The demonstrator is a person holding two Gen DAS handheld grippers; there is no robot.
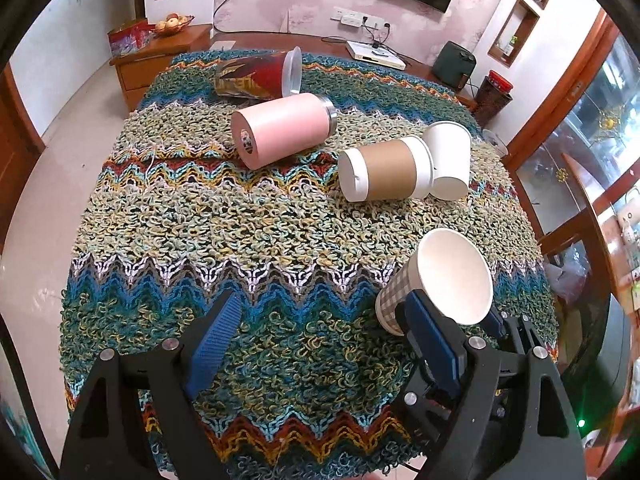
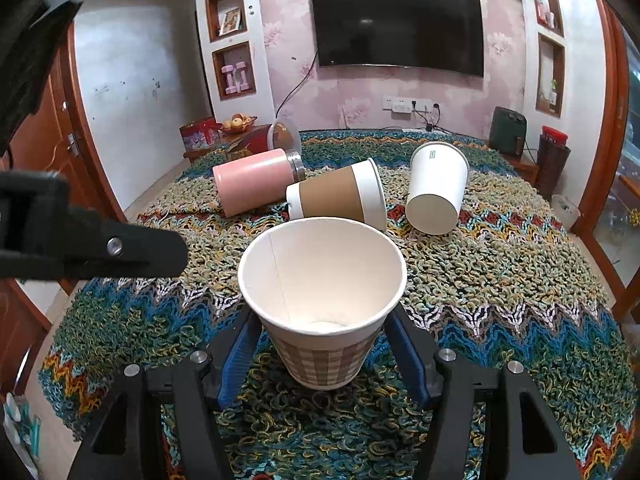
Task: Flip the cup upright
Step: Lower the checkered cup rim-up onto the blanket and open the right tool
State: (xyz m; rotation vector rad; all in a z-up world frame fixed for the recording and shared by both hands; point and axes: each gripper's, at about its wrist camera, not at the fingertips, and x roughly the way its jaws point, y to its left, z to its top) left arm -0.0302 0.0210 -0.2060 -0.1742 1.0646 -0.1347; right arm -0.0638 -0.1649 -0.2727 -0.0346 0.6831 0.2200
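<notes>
A checked paper cup (image 2: 324, 312) stands mouth up on the knitted cloth (image 2: 500, 292), between the blue pads (image 2: 240, 356) of my right gripper (image 2: 324, 360), which touch its sides. In the left wrist view the same cup (image 1: 444, 280) sits at the right, with the right gripper's pad against it. My left gripper (image 1: 316, 344) is open and empty above the cloth (image 1: 240, 232); its body shows at the left edge of the right wrist view. Several other cups lie on their sides further back: a brown-sleeved cup (image 2: 340, 196), a white cup (image 2: 436, 188), a pink tumbler (image 2: 256, 186).
A clear-lidded patterned cup (image 1: 256, 76) lies at the far edge of the cloth. Behind are a wooden cabinet with a fruit bowl (image 1: 172, 24), a white box (image 1: 374, 54), a dark green appliance (image 2: 508, 128) and a wall-mounted TV (image 2: 396, 28).
</notes>
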